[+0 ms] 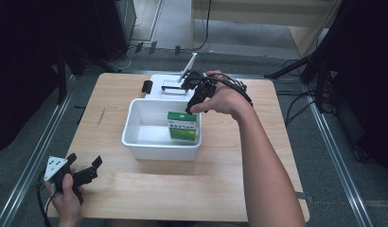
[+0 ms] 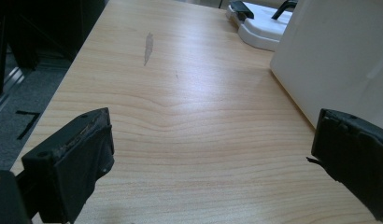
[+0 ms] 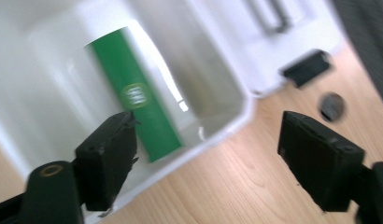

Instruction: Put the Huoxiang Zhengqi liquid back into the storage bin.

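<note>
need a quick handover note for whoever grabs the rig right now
Right claw: open, holding nothing, above the bin's far right rim.
Left claw: open, idle at the table's near left corner.
Green box: stands upright inside the white bin, against its right wall.
Done: box appears placed in the bin and let go.
Left: probably just pull the right claw clear.

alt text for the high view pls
A person's right gripper, jaws open, hovers over a green box standing in a white bin on a wooden table. The left gripper rests open near the table's front left corner.
</note>
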Demonstrator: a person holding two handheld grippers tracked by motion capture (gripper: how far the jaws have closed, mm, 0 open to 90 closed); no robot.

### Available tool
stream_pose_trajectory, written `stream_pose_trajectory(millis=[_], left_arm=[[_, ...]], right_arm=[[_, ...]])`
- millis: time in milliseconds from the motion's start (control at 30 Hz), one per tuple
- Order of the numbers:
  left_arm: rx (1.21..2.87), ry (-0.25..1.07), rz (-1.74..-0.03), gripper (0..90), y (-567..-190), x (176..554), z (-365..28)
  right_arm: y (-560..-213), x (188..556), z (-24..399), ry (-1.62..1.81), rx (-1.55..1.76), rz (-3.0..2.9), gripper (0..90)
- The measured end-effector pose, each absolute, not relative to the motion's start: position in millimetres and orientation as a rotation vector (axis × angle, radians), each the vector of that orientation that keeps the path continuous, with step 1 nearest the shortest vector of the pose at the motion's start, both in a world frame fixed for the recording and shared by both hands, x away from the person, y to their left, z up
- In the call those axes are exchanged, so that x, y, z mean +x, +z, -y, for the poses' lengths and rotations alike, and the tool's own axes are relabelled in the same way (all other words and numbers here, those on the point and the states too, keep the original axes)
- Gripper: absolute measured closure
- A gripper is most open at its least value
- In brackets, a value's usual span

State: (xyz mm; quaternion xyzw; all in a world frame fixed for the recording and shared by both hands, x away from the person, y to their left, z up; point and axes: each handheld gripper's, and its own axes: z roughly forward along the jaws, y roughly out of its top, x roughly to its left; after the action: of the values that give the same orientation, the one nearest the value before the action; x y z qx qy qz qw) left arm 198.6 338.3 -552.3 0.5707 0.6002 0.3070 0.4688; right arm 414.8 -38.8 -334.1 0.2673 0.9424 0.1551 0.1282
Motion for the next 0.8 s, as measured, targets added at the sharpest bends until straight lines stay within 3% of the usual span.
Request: stream_pose_trajectory(millis=[133,233,500,800], left_arm=[[1.393,0.752,-1.473,0.0,-552.4,198.9,-338.0],[1.395,0.755,-1.471,0.0,-552.3,198.6,-338.1],[1.396,0.749,-1.474,0.0,-552.4,198.7,-338.4],[1.398,0.756,-1.472,0.0,-552.4,198.5,-338.0]], right_arm=[[-330.6,419.4,61.4,0.636,1.003,-2.644,12.8],[-336.8,424.1,82.2,0.775,1.124,-2.607,0.0],[-361.6,425.4,133.1,0.975,1.336,-2.355,0.0],[-383.9,409.1,165.4,1.104,1.354,-2.171,0.0]])
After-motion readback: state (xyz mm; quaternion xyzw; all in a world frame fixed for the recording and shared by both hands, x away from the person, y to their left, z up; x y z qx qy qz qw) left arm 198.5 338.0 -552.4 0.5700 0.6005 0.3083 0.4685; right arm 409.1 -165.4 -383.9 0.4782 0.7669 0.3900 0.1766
